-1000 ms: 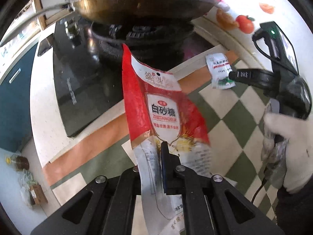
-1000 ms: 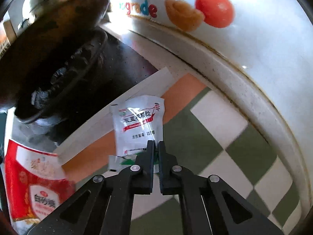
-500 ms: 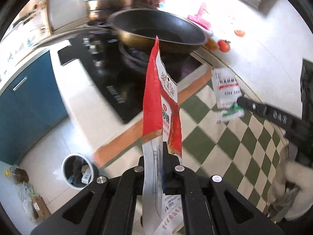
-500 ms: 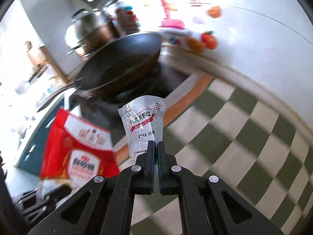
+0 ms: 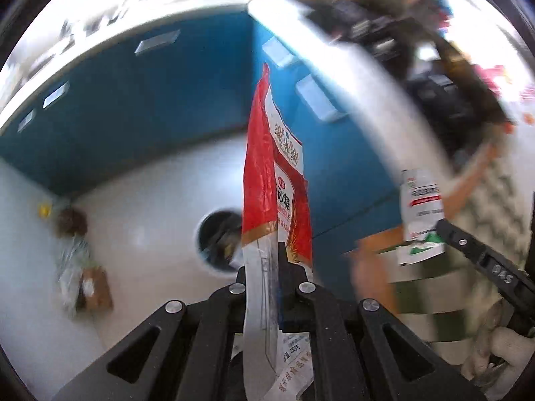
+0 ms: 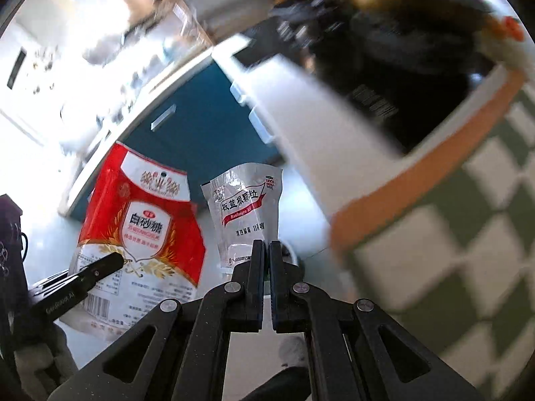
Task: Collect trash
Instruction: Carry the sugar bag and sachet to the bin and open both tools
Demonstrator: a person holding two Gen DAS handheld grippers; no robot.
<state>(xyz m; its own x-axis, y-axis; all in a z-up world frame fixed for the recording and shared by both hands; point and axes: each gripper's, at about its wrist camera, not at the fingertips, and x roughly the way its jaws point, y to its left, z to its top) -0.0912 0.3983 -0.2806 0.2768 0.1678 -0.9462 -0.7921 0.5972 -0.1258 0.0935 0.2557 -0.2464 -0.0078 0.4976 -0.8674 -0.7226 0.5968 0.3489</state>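
left hand-held gripper (image 5: 260,260): black, silver screws | right hand-held gripper (image 6: 263,254): black, silver screws | glove (image 5: 501,351): white

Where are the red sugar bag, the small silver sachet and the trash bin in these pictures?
red sugar bag (image 6: 140,224): right wrist view, on its printed front label.
silver sachet (image 6: 244,207): right wrist view, on its printed middle.
trash bin (image 5: 217,237): left wrist view, on its dark opening, on the floor behind the bag.

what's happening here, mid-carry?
A person holds a gripper in each hand, both shut on trash. The left gripper pinches a red sugar bag; the right gripper pinches a small silver sachet. Both hang past the counter edge, above the floor, with a round bin below the left one.
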